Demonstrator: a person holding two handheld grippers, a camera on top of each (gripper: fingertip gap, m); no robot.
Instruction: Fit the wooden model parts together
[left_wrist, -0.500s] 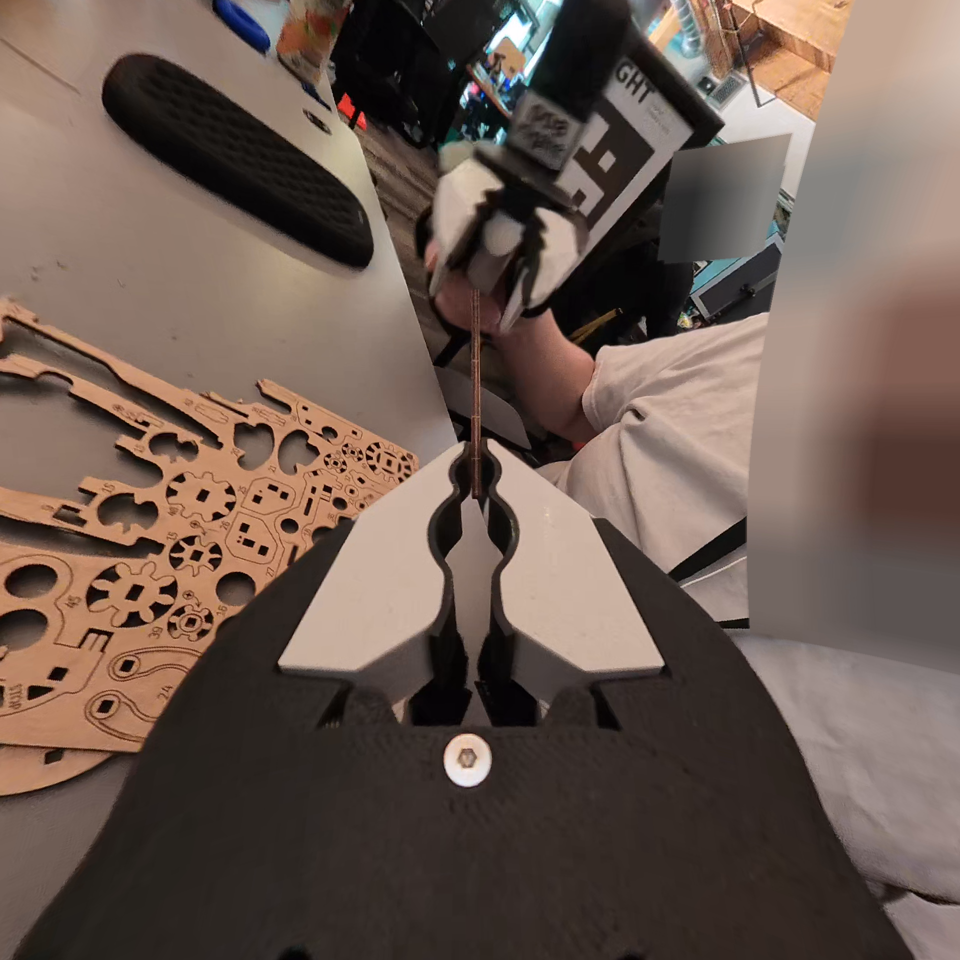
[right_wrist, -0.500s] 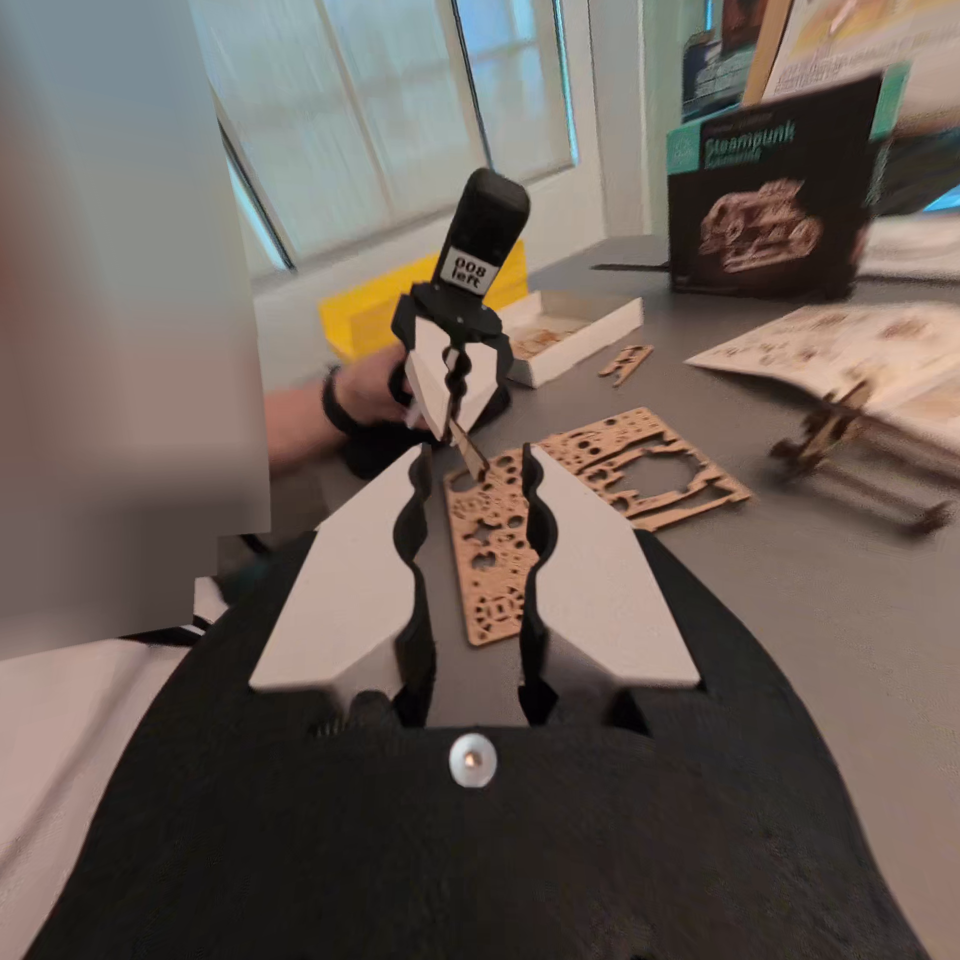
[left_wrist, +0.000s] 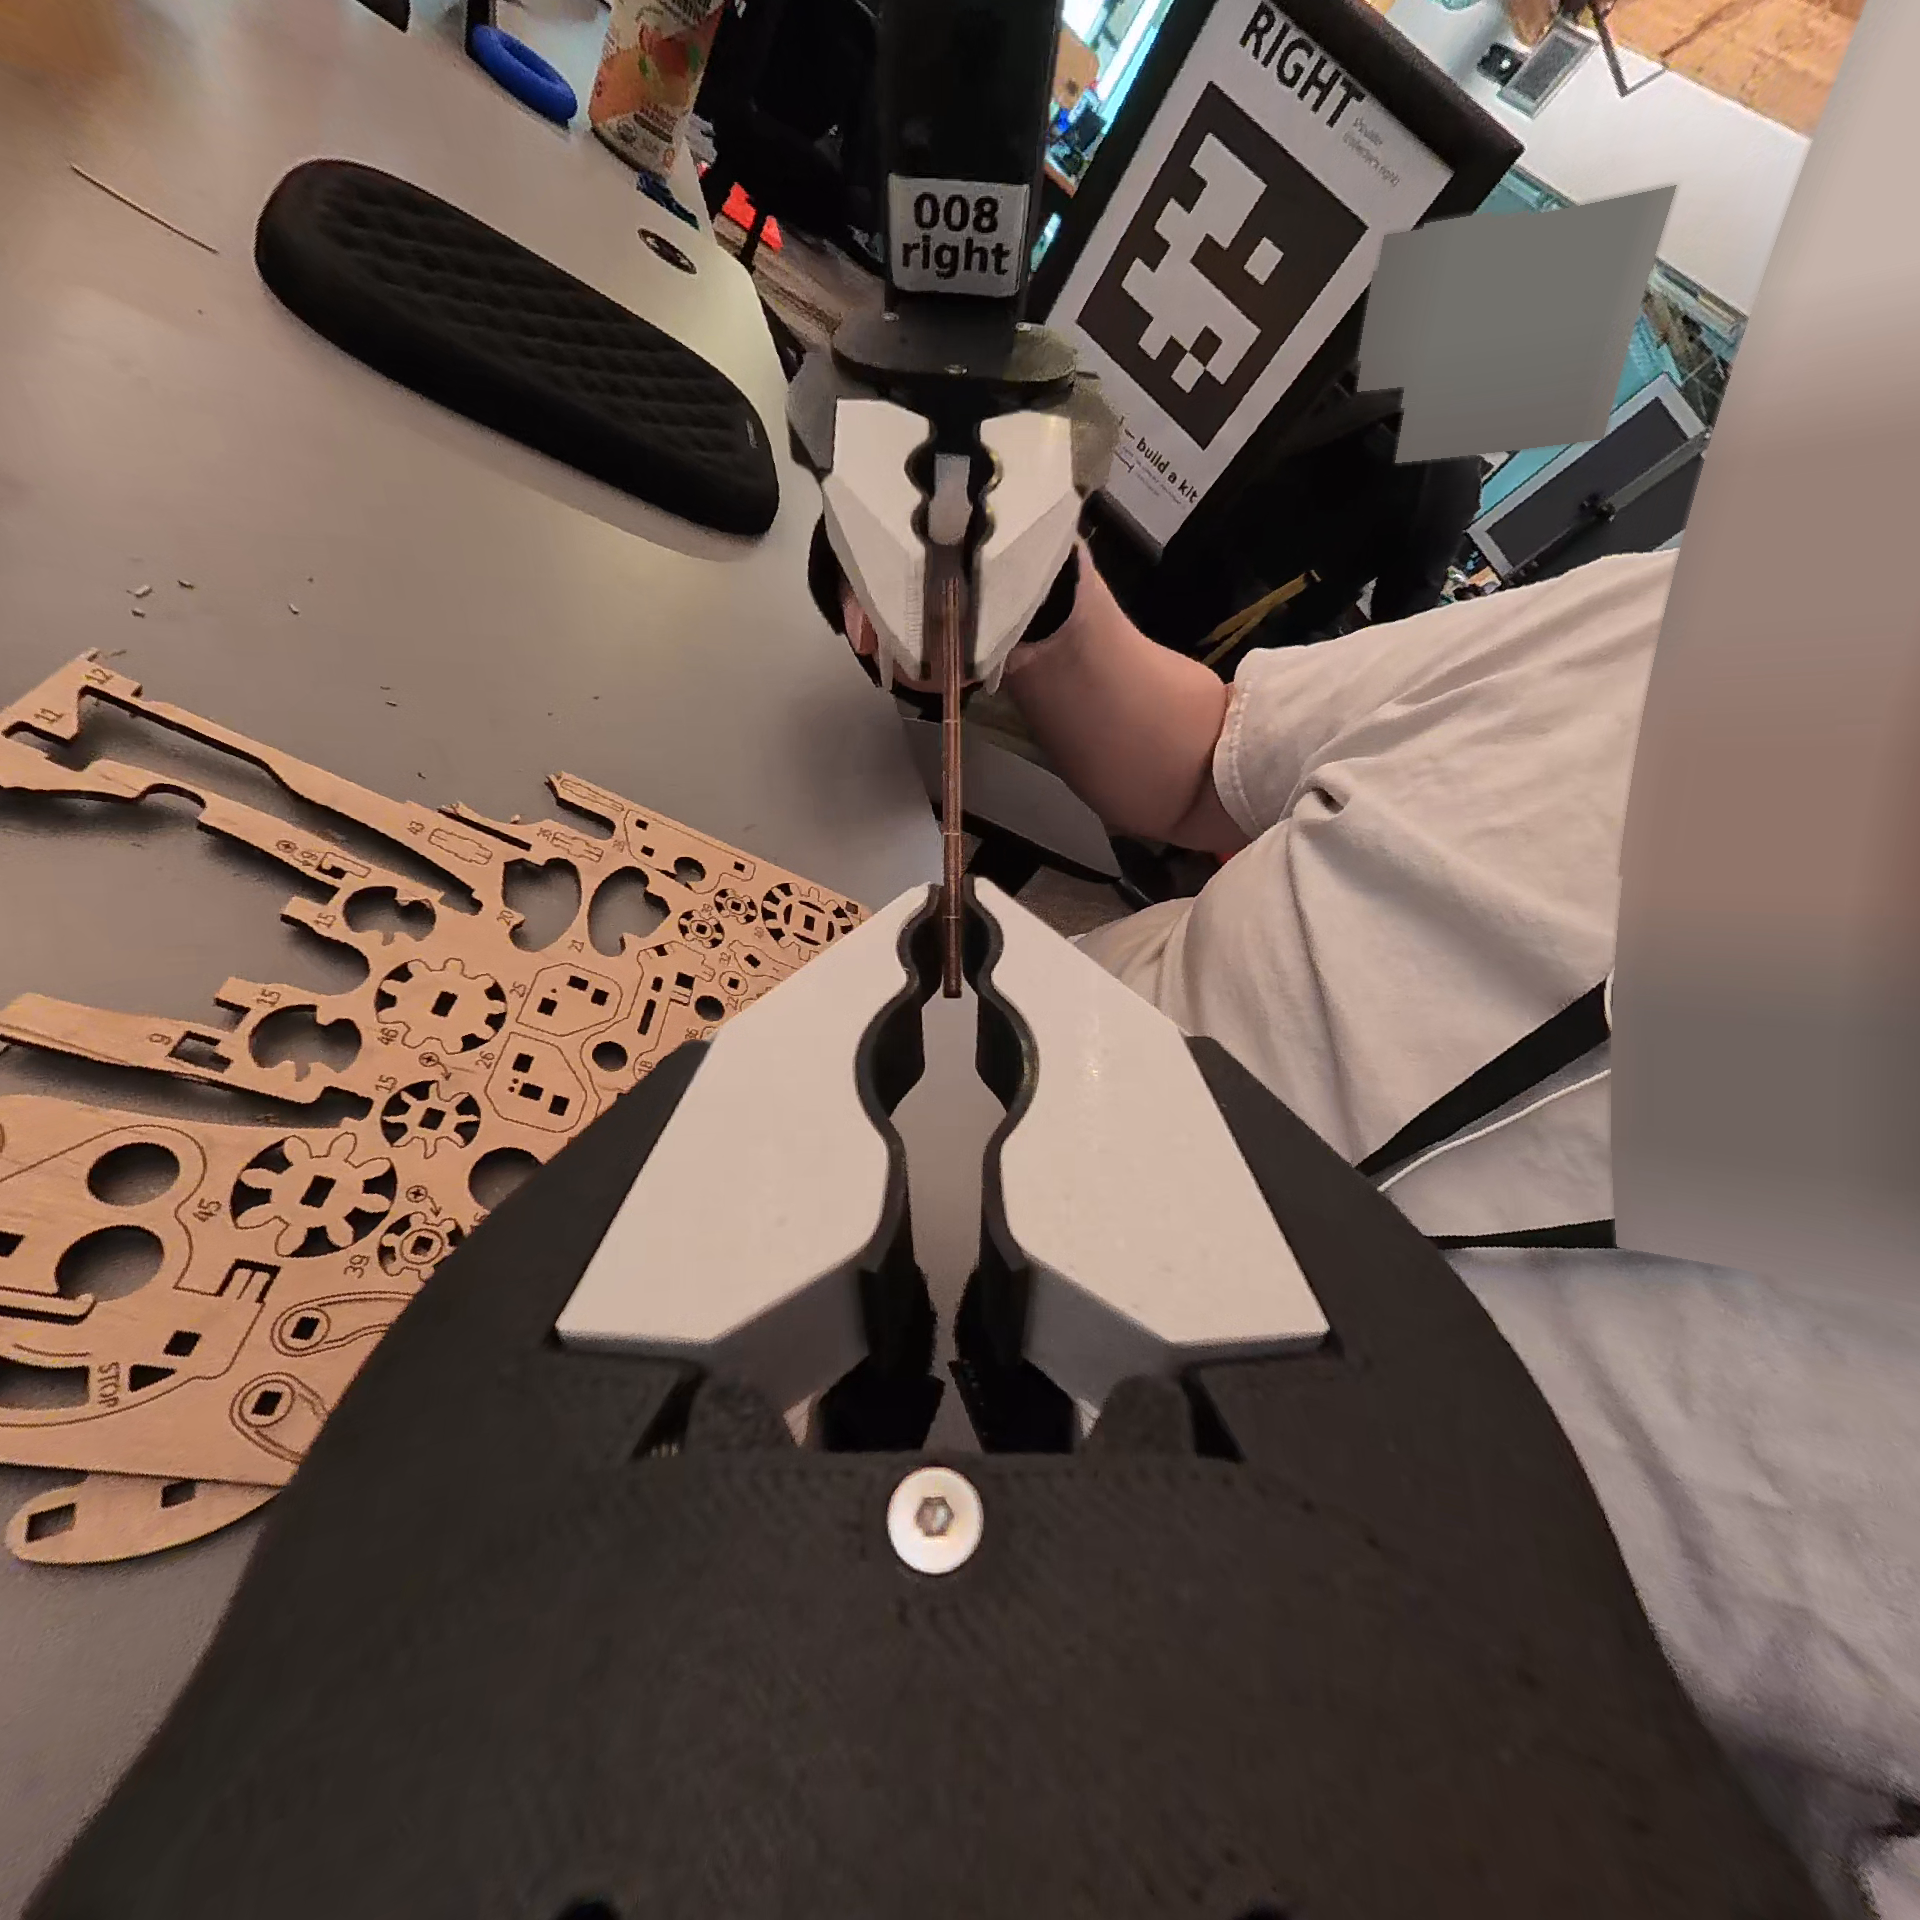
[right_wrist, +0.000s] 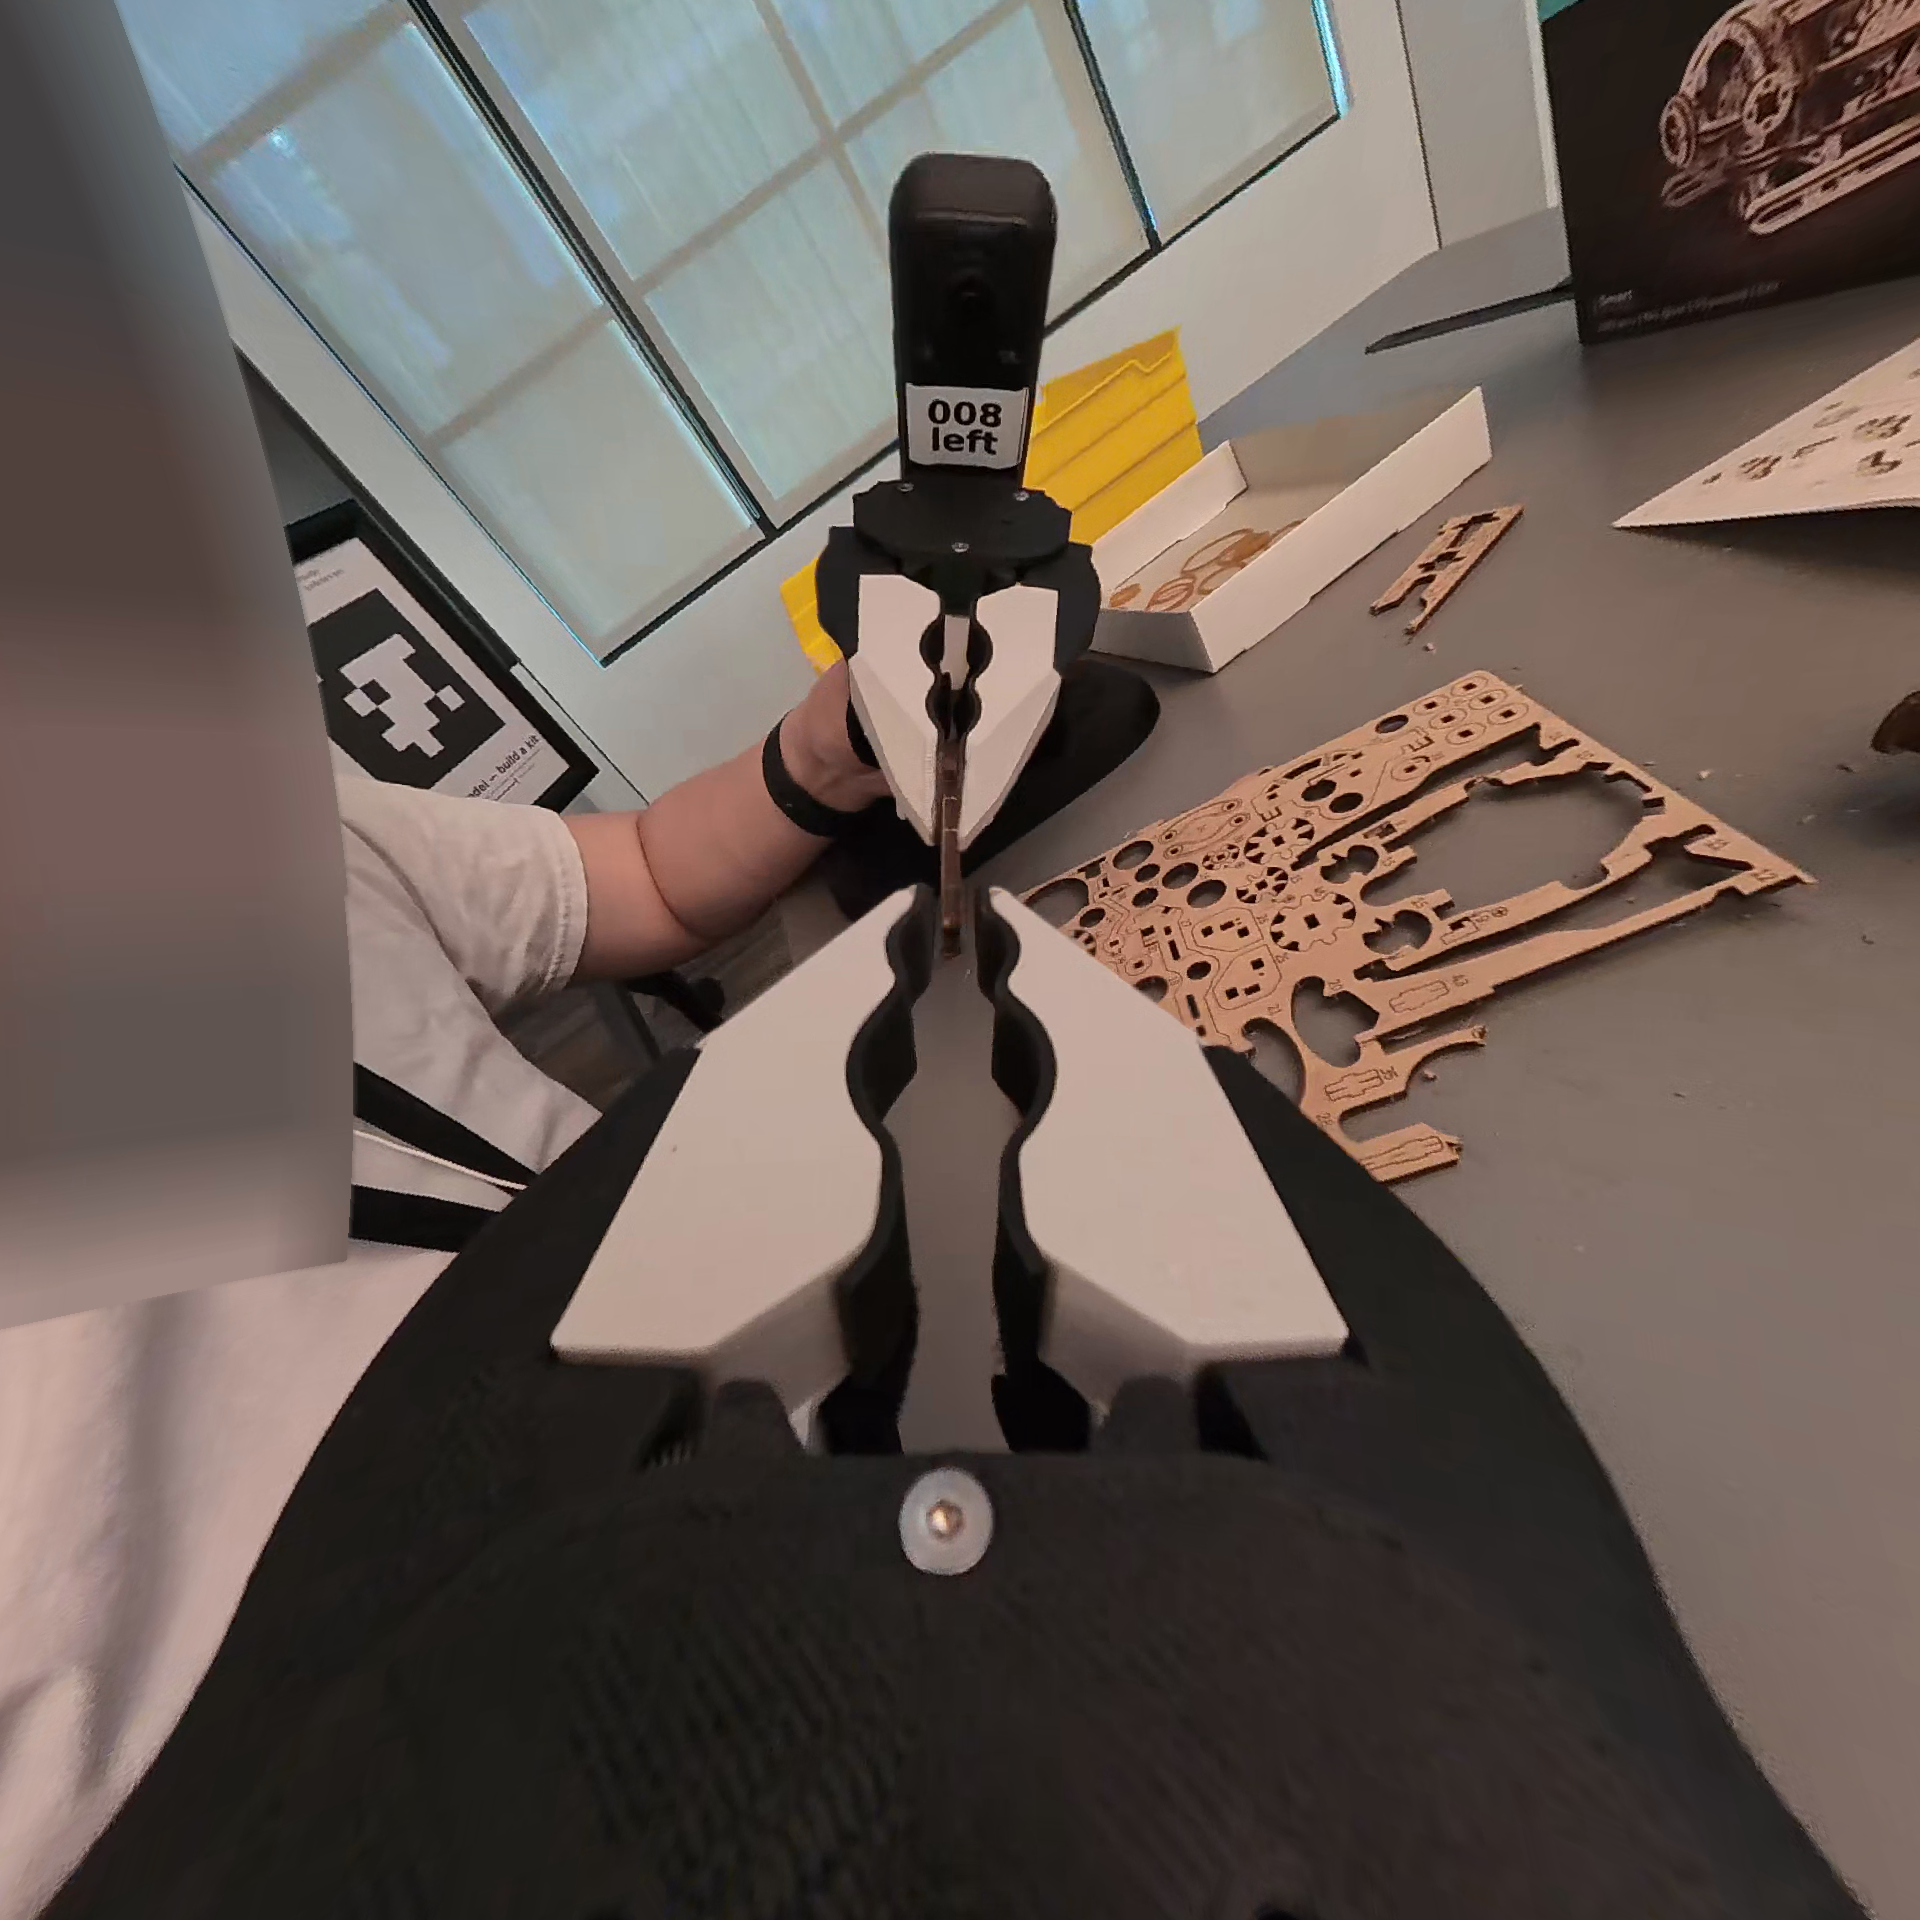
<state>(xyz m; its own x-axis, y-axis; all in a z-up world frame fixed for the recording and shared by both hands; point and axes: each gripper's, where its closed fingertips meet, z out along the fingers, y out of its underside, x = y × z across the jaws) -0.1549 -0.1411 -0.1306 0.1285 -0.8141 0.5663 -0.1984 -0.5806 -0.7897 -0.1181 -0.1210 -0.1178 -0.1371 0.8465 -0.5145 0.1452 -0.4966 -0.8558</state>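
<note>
In the left wrist view, the left gripper (left_wrist: 951, 914) is seen almost closed. Its tips are pressed on the near end of a thin wooden strip (left_wrist: 951, 769), which is viewed from its edge and is held above the table edge. From there the strip runs toward 12 o'clock, where its far end is set between the fingers of the right gripper (left_wrist: 948, 665). In the right wrist view a narrow gap is seen between those fingers, with the strip standing in it. Whether it is really pinched there cannot be told. At 9 o'clock from the left gripper, a cut-out wooden sheet (left_wrist: 312, 1091) is laid flat on the grey table (left_wrist: 416, 644). Farther away, at 11 o'clock, a black wrist rest (left_wrist: 520, 343) is placed.
</note>
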